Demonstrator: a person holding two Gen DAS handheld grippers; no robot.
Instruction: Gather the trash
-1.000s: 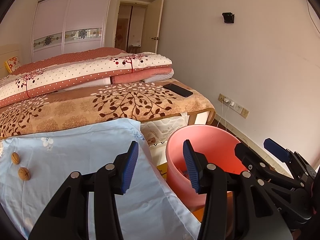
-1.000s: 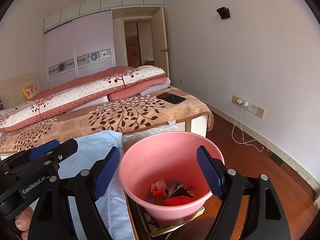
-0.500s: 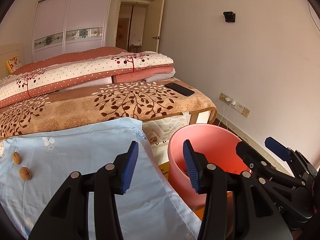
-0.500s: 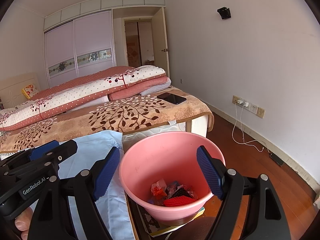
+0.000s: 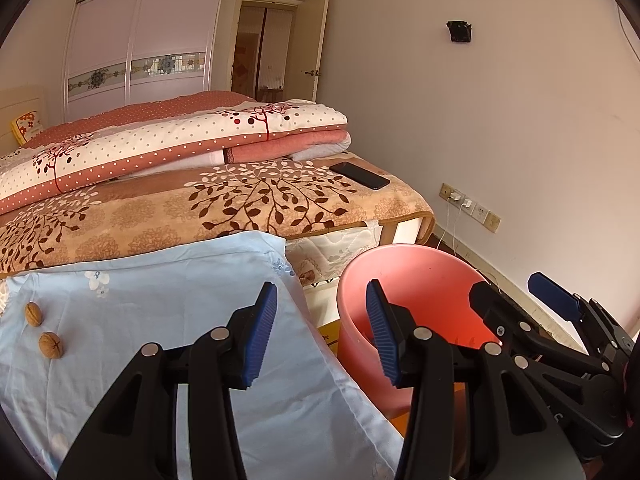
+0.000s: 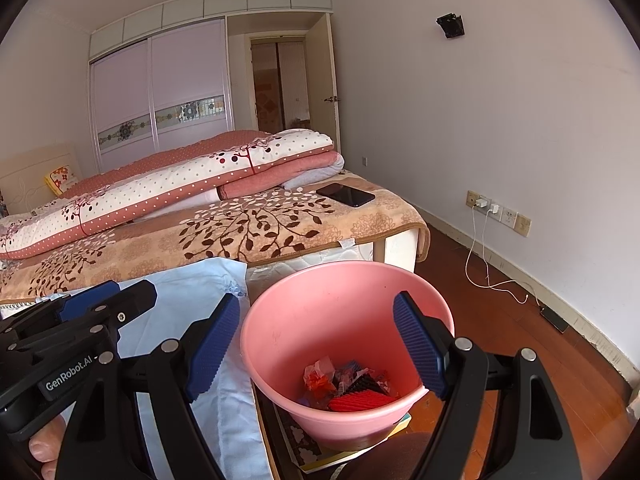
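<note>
A: What are the two tools doing?
B: The right gripper (image 6: 318,342) stands with its jaws wide and nothing between its pads, poised above the pink bucket (image 6: 280,320). The left gripper (image 5: 320,332) is spread too and holds nothing.
A: And the rubbish?
B: Crumpled wrappers (image 6: 348,384), red and dark, lie in the bucket's bottom, just below and ahead of the right gripper. Two walnuts (image 5: 42,330) rest on the pale blue cloth (image 5: 160,280), off to the left gripper's left.
A: Farther out?
B: Beyond both grippers a brown leaf-patterned blanket (image 5: 240,204) covers the bed, with a dark phone (image 5: 359,175) near its far right corner.
</note>
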